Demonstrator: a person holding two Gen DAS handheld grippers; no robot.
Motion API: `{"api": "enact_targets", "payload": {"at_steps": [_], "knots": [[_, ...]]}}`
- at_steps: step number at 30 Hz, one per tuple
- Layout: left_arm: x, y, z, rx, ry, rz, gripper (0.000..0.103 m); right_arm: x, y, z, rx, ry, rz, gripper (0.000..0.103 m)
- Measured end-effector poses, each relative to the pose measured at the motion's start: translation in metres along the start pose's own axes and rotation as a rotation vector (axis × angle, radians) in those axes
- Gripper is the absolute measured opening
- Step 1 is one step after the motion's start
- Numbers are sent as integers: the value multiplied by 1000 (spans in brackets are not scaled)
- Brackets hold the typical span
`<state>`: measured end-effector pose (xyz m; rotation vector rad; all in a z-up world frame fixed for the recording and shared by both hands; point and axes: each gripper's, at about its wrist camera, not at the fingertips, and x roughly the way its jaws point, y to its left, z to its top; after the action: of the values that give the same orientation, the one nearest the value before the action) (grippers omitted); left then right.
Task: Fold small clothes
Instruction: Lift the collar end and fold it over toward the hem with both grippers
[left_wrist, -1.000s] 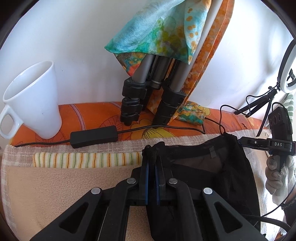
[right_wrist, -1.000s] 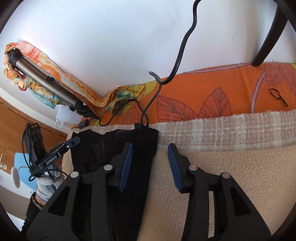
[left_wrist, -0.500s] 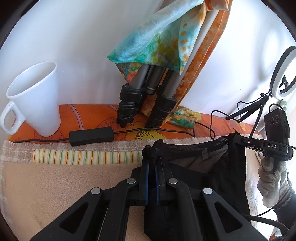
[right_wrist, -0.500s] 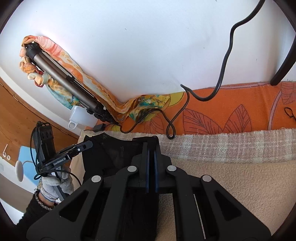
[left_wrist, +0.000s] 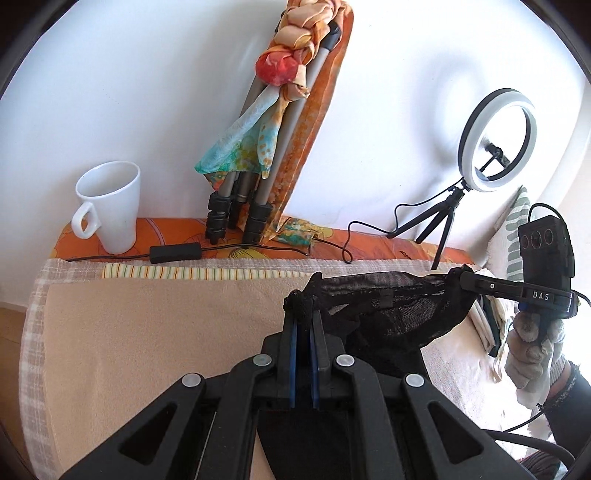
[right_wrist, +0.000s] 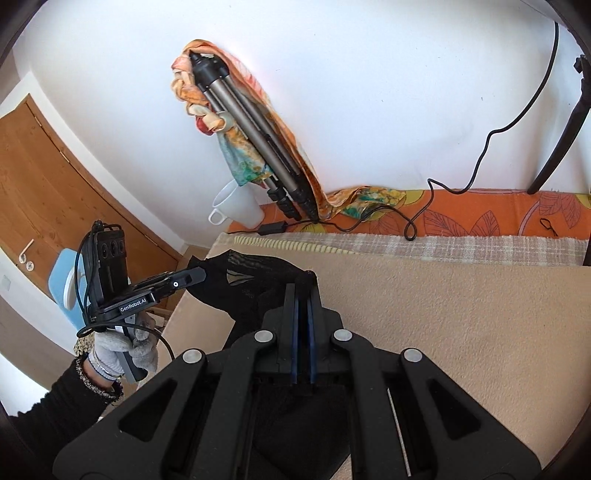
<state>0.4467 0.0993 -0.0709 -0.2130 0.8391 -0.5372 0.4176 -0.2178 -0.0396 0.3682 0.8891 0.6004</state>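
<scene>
Fingers of both grippers are pressed together on one black mesh garment (left_wrist: 391, 314). In the left wrist view the left gripper (left_wrist: 303, 314) pinches a bunched corner of it at the frame's centre, and the fabric stretches toward 3 o'clock, where the right gripper (left_wrist: 456, 277) clamps the opposite corner. In the right wrist view the right gripper's blue-lined fingers (right_wrist: 309, 295) close on the cloth, and the left gripper (right_wrist: 201, 274) bites the far corner at 9 o'clock. The garment is held taut above the beige fleece blanket (left_wrist: 147, 332), sagging between the two grips; its lower part disappears beneath the gripper bodies, so its full shape cannot be made out.

One gloved hand (left_wrist: 532, 354) shows at 3 o'clock, its forearm cut off by the frame edge. Behind the blanket runs an orange leaf-patterned cloth (left_wrist: 373, 243). On it stand one white ceramic mug (left_wrist: 110, 206) at 10 o'clock, one folded grey tripod (left_wrist: 266, 155) wrapped in a colourful scarf (left_wrist: 243, 151) at 12 o'clock, and one ring light on a small black stand (left_wrist: 496, 140) at 2 o'clock. One black inline cable box (left_wrist: 175, 253) lies just beside the mug.
</scene>
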Motion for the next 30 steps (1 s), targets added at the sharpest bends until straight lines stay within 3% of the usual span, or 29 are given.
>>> {"api": "enact_targets", "payload": {"at_steps": [8,17,25,30], "knots": [[-60,-32,-62,38,0,0,2,-48,45,-68,-31,-1,9,5],[-89,-42,-137,63,38,23,3,-63,67,-158,-79,43,-36,5],[-103,-51,-181,102,68,42,3,-67,79,-196,-192,66,-111,5],[-112,-61,-207,154,106,46,11,-75,85,-218,-293,94,-205,5]]}}
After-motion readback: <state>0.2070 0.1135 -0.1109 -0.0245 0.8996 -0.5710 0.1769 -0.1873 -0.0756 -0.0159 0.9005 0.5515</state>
